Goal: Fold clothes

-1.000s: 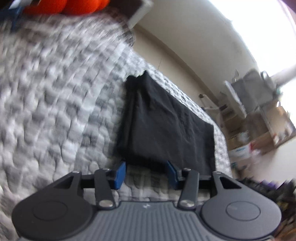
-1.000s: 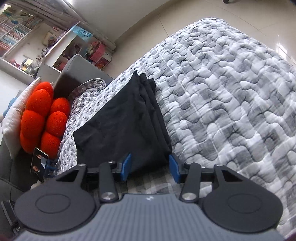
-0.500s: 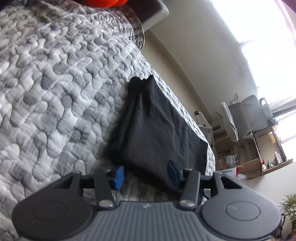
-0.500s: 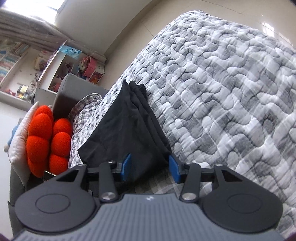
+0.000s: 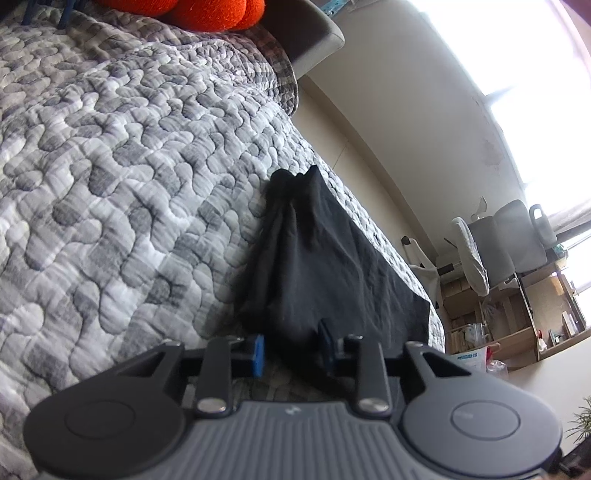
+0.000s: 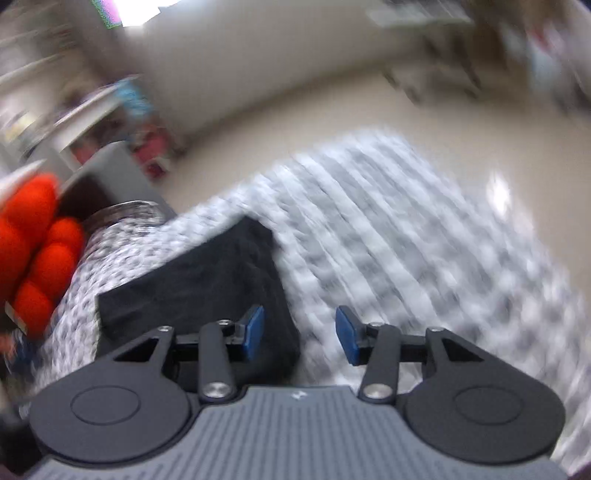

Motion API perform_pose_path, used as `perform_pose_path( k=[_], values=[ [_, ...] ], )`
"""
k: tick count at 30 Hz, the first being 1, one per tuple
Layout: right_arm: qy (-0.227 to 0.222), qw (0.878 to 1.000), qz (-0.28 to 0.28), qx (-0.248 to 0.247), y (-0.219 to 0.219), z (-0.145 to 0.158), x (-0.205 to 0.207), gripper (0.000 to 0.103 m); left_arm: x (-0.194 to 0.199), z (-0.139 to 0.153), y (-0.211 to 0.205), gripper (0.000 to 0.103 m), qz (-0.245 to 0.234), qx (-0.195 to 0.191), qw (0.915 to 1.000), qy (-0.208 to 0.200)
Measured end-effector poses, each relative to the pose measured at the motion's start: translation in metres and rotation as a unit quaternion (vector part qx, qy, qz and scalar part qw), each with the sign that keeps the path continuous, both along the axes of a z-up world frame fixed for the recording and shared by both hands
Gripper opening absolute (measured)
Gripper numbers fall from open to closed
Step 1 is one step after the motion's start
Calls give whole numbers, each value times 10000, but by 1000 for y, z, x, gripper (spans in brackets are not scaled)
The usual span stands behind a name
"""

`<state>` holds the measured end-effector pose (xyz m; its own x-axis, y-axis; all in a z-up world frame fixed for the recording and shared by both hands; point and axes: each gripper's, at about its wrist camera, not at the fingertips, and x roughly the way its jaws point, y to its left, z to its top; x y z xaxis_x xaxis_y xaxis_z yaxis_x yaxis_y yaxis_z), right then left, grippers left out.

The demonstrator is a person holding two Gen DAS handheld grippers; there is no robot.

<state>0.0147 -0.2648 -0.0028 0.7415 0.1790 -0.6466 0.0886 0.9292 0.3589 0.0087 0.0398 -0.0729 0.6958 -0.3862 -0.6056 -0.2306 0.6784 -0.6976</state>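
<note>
the black garment (image 5: 325, 266) lies folded on the grey patterned quilt (image 5: 110, 177), a long dark slab with soft creases, its far end bunched to a point. its near edge sits between the left gripper (image 5: 290, 349)'s blue pads, the jaws narrowed around the cloth there, though actual pinching is hard to confirm. the right gripper (image 6: 299, 334) stands wide and holds nothing, the garment's corner just behind its left pad. that view is motion-blurred. beyond the jaws: an orange cushion (image 5: 192, 11), beige floor (image 6: 406, 110), cluttered shelves (image 5: 517, 314).
</note>
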Motion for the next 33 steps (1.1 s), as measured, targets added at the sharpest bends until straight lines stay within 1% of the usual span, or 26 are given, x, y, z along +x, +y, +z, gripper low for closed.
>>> perform_pose_path(
  k=[3, 5, 7, 8, 9, 11, 13, 15, 16, 18, 20, 21, 22, 25, 27, 30, 33],
  values=[
    [-160, 9961, 819, -301, 32, -2, -3, 48, 1, -1, 4, 30, -19, -68, 9999, 101],
    [-277, 9888, 1247, -766, 59, -7, -5, 48, 1, -1, 5, 30, -49, -39, 9999, 100],
    [-233, 9829, 1627, -835, 75, -14, -4, 47, 0, -1, 6, 30, -95, -19, 9999, 67],
    [-143, 9802, 1769, -880, 83, -18, -2, 43, 0, -1, 6, 30, -117, -2, 9999, 61],
    [-33, 9774, 1895, -938, 91, -22, 1, 42, 0, 0, 6, 30, -138, 15, 9999, 56],
    [4, 9710, 1946, -1390, 102, -32, 4, 40, 0, 0, 6, 30, -184, 57, 9998, 55],
    [-45, 9640, 1983, -1770, 108, -34, 3, 40, 0, 1, 9, 30, -171, 67, 9998, 64],
    [-72, 9611, 1982, -1921, 109, -35, 2, 40, -1, 2, 14, 30, -105, 111, 9999, 63],
    [-111, 9604, 2007, -1931, 110, -35, 1, 40, -1, 4, 17, 30, -49, 155, 9999, 56],
    [-208, 9592, 2075, -1911, 110, -34, -2, 43, -1, 7, 25, 30, 86, 239, 9997, 29],
    [-379, 9550, 2238, -1909, 114, -32, -7, 43, -3, 12, 38, 31, 228, 261, 9994, -31],
    [-499, 9504, 2363, -1960, 118, -32, -10, 43, -3, 15, 46, 32, 307, 269, 9991, -69],
    [-630, 9447, 2500, -2029, 123, -31, -15, 43, -4, 17, 52, 33, 350, 279, 9989, -99],
    [-980, 9200, 3021, -2296, 141, -33, -27, 43, -3, 20, 67, 37, 319, 231, 9991, -140],
    [-1208, 8988, 3360, -2543, 156, -37, -37, 44, -3, 21, 72, 38, 287, 216, 9993, -142],
    [-1517, 8649, 3685, -3053, 176, -45, -47, 44, 0, 20, 67, 41, 27, 232, 9996, -138],
    [-1777, 8364, 3923, -3391, 190, -53, -52, 43, 5, 19, 60, 43, -187, 214, 9995, -102]
  ],
)
